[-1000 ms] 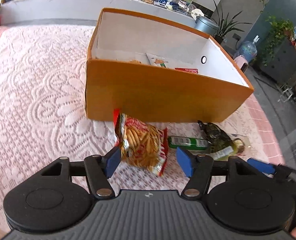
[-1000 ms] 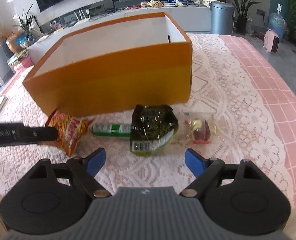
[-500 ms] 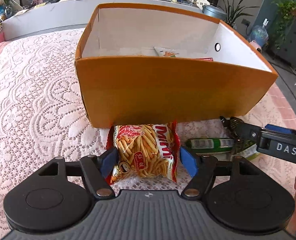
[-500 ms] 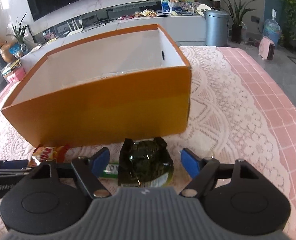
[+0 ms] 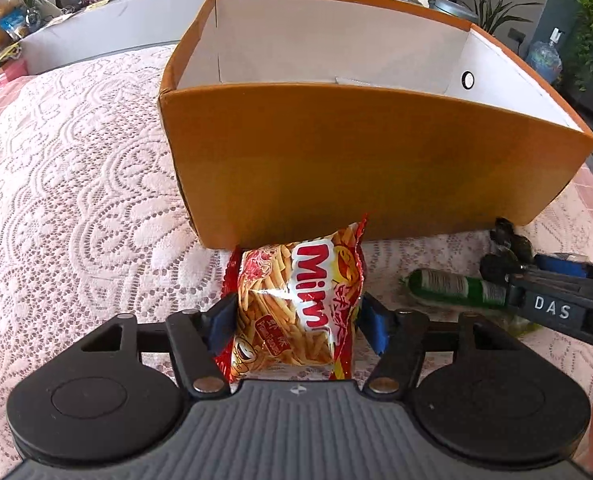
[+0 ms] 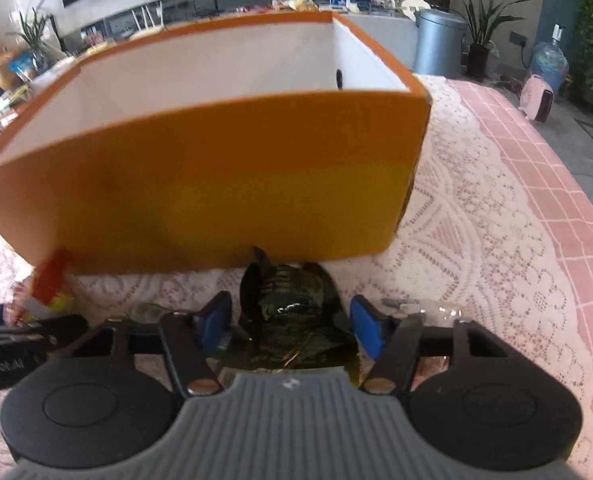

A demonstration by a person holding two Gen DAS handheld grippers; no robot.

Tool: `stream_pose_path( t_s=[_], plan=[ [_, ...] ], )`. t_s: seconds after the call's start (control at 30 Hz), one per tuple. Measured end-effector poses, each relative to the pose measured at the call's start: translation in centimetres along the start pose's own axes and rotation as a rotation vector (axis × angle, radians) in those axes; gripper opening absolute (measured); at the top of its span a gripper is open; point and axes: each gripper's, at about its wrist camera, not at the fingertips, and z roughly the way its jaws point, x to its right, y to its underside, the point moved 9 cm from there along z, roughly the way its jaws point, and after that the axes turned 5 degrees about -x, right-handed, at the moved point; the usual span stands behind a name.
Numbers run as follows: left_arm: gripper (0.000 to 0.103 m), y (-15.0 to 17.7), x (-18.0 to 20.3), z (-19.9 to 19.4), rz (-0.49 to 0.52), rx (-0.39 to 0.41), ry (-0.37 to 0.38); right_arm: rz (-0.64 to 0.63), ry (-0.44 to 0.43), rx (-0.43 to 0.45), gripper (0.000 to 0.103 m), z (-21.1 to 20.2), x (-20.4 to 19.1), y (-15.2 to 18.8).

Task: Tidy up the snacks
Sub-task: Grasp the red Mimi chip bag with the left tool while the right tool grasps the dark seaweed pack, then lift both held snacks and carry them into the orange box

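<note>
Pink lace tablecloth (image 5: pixel 76 200) carries an open orange cardboard box (image 5: pixel 356 168), and against its near wall both grippers straddle snacks, ready to lift: left gripper (image 5: pixel 296 326) closing on the red crinkly fries packet (image 5: pixel 296 304), right gripper (image 6: pixel 290 322) narrowing around the dark green foil pouch (image 6: pixel 292 300).

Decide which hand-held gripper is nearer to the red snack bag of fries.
Left. The left hand-held gripper straddles the red snack bag, its jaws closing around it. The right hand-held gripper is beside it, closing around the dark green packet.
</note>
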Motion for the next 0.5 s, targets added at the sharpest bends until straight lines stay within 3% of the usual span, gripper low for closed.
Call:
stream_pose_path(
  t_s=[0.2, 0.23, 0.5],
  plan=[
    [0.063, 0.0, 0.2, 0.0, 0.0, 0.006, 0.008, -0.045, 0.047, -0.005, 0.046, 0.4, -0.4, 0.3],
    [0.062, 0.1, -0.1, -0.2, 0.003, 0.008, 0.006, -0.052, 0.052, 0.003, 0.033, 0.3, -0.5, 0.3],
    [0.056, 0.3, -0.3, -1.3, 0.011, 0.024, -0.006, -0.063, 0.04, 0.033, 0.034, -0.5, -0.9, 0.3]
  ],
)
